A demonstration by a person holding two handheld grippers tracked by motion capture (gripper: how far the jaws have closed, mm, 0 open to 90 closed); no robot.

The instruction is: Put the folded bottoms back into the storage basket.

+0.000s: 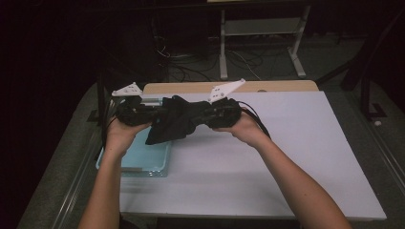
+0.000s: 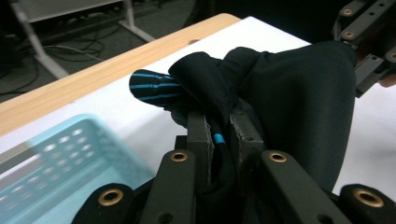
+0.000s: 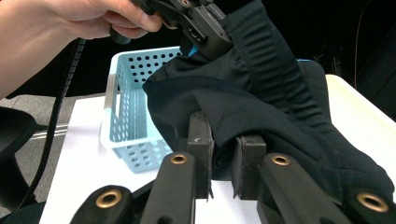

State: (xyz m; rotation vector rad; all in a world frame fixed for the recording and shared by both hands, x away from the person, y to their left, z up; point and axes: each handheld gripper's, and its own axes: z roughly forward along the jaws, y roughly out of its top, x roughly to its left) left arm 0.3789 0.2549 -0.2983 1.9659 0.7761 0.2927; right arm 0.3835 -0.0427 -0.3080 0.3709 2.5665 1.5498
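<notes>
You are holding a black fabric garment with thin blue stripes point(image 1: 173, 121) up in the air between your two grippers, just above the left part of the white table point(image 1: 286, 162). Your left gripper point(image 2: 219, 135) is clamping a bunched fold of the cloth between its jaws, and your right gripper point(image 3: 223, 158) is pinching another fold in the same way, so both are closed on the fabric. In the high view the two grippers are pointing toward each other with the garment sagging between them, its lower edge hanging over the far end of the pale blue perforated plastic basket point(image 1: 143, 160) (which is sitting at the table's left edge, under your left hand point(image 1: 122, 133)). Judging by this, the pickup is done and the cloth is off the table; what looks to be left is carrying it over the basket, lowering it in, and opening both grippers to let it go.
</notes>
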